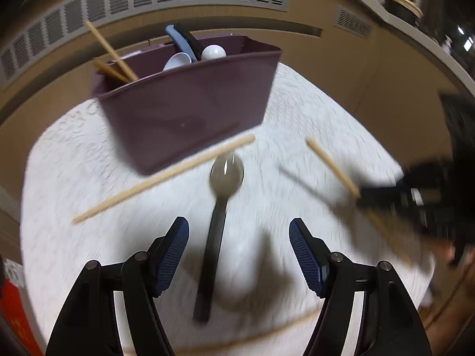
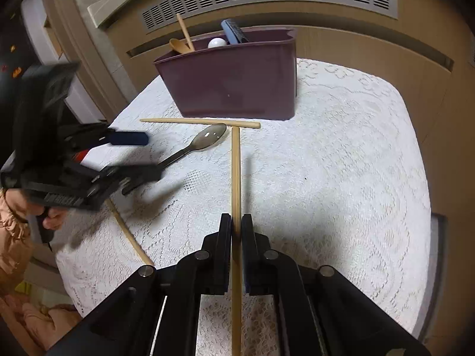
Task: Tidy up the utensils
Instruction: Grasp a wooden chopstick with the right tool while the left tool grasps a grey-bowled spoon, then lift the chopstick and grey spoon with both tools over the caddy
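1 chopstick (image 2: 236,178) is seen clamped in the closed right gripper (image 2: 236,231), its long axis pointed at the purple bin (image 2: 231,86) by the tabletop's far edge, while the open left gripper (image 1: 239,234) is held over the spoon (image 1: 221,207).

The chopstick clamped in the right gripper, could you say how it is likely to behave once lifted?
The chopstick looks stiff and light, so it should not sag. The right gripper holds it far from its tip, so it may pivot or slip. Its tip nearly meets another chopstick, which it might nudge.
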